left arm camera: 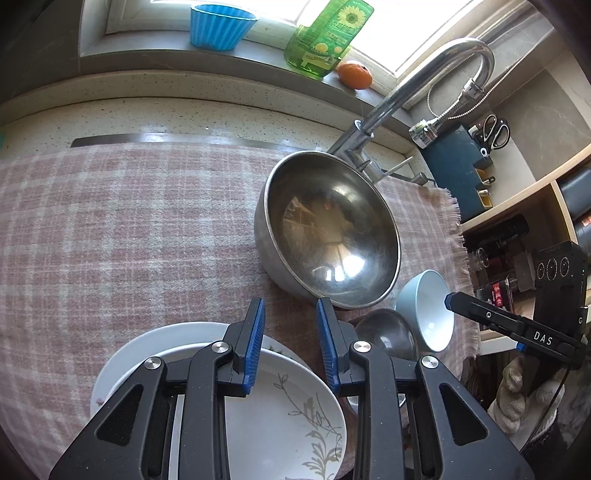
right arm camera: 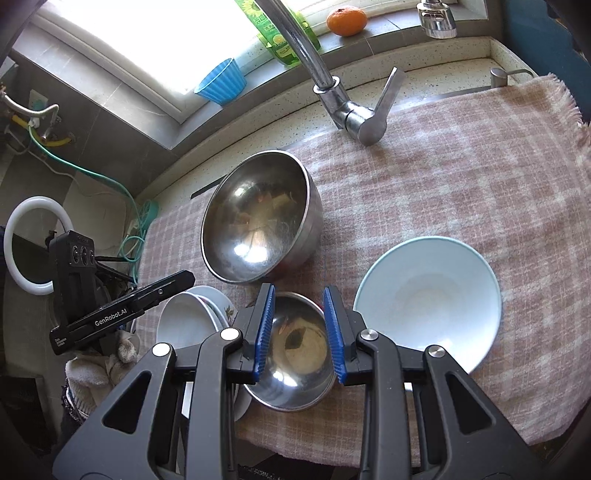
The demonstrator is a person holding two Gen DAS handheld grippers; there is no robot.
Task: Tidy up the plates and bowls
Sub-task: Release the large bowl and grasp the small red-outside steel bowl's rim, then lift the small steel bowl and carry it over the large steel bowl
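Nearest you in the left wrist view, your left gripper [left arm camera: 290,325] hangs with its blue pads a little apart and nothing between them, above the stacked plates [left arm camera: 280,402] at the bottom centre of the frame. In the right wrist view your right gripper [right arm camera: 300,317] is likewise slightly spread and empty, hovering over the small steel bowl [right arm camera: 295,369] at the lower middle, with the pale blue bowl [right arm camera: 428,299] just beside it at the right. Further up, the large steel bowl [right arm camera: 258,218] sits at the centre on the checked cloth [right arm camera: 461,166]; beyond it are the faucet [right arm camera: 332,85] and, on the sill at the top, a blue cup [right arm camera: 221,83] and an orange [right arm camera: 346,20]. For nesting (probably the next step), bring one pad inside the small bowl's rim and one outside, pinch firmly since polished steel is likely slippery, and lift straight up before crossing to the larger bowl so you don't nudge the blue one.
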